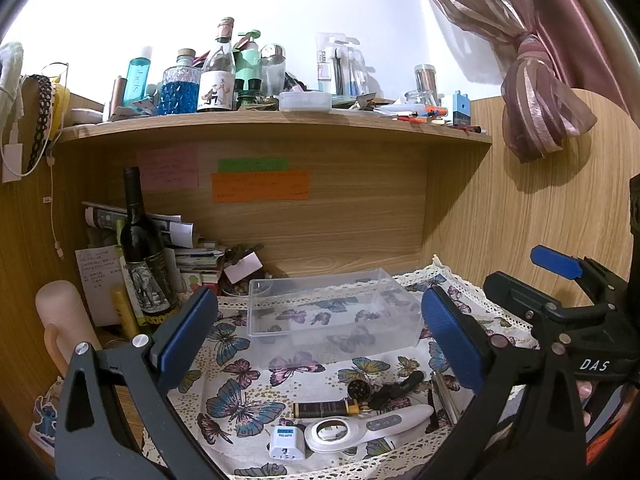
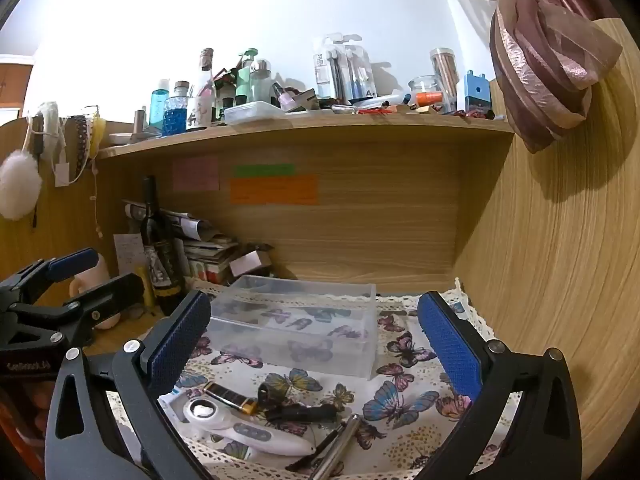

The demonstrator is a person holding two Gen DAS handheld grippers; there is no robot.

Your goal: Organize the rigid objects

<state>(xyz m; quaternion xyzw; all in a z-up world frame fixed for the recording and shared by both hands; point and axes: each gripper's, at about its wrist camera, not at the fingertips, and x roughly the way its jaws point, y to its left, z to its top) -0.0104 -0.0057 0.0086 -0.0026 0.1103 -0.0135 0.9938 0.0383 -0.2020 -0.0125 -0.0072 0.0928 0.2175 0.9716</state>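
Butterfly cloth (image 1: 240, 396) covers wooden desk under cluttered shelf (image 1: 272, 128); both hand-held grippers (image 1: 320, 340) (image 2: 316, 344) gape, gripping nothing.

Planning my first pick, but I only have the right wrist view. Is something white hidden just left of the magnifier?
Observer: Yes. A white travel adapter lies on the butterfly cloth, right beside the magnifier lens.
Operator: And the pale thing at my far left, mostly blocked?
Observer: A pale pink cup with a side handle, standing left of the wine bottle.
Operator: Is the other gripper carrying anything?
Observer: No. The left gripper is open, with nothing between its fingers.
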